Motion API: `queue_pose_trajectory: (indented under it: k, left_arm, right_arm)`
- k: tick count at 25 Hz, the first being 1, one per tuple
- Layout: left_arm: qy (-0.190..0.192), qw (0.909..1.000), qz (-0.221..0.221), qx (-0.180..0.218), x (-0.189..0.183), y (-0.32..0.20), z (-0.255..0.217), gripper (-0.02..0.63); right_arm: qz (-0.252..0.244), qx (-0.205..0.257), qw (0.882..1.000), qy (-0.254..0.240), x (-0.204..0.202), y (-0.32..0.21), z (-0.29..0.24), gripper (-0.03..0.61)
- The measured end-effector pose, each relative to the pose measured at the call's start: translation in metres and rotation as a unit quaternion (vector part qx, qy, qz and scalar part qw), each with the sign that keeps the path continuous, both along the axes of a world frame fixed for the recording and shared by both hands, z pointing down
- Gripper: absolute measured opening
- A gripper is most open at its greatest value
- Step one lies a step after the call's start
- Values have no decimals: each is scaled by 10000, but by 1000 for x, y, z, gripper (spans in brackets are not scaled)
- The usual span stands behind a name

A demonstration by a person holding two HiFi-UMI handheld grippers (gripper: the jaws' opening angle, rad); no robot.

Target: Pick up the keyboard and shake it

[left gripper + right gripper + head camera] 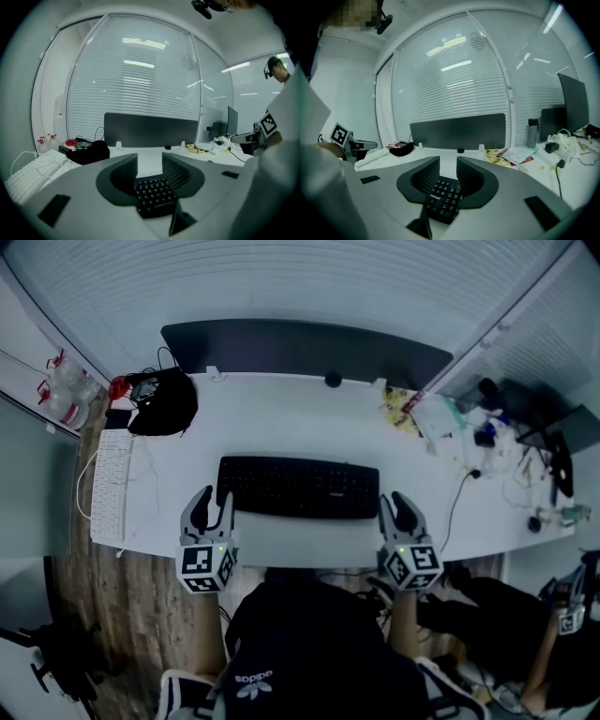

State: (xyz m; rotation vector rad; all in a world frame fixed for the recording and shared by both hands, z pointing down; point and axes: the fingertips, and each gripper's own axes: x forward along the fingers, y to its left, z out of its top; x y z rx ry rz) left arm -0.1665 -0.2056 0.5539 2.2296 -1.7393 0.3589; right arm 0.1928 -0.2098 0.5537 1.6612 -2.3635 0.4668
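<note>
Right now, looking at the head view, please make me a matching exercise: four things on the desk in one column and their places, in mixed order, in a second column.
Things:
1. black keyboard
2. white keyboard
3. black bag
4. papers

Places on the desk:
A. left edge
B. back right
C. front middle
D. back left corner

Pairs: 1-C, 2-A, 3-D, 4-B.
</note>
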Motion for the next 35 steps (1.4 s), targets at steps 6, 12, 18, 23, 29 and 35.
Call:
queue_pose_trajectory:
  k: [6, 12, 18, 23, 29, 35]
  left_arm:
    - [249, 9984, -168, -474, -14, -1, 36, 186]
    - [382, 9946, -159, -951, -20, -5, 72, 198]
    - [385, 9902, -86, -1342, -22, -10, 103, 198]
    - [338, 9873, 2, -1555, -25, -20, 127, 198]
    - [363, 9803, -107, -1939, -38, -31, 157, 198]
    - [621, 9696, -163, -2361, -37, -35, 184, 198]
  right_arm:
    - [-50, -159, 9999, 32, -3, -10, 12, 124]
    - [-108, -484, 9987, 73, 2, -22, 38, 141]
    - [-19, -980, 9951, 113, 16, -37, 77, 176]
    - [58, -1385, 9903, 81, 28, -45, 107, 187]
    - [92, -1716, 9851, 62, 28, -51, 129, 192]
    - [157, -2136, 9768, 13, 31, -56, 151, 204]
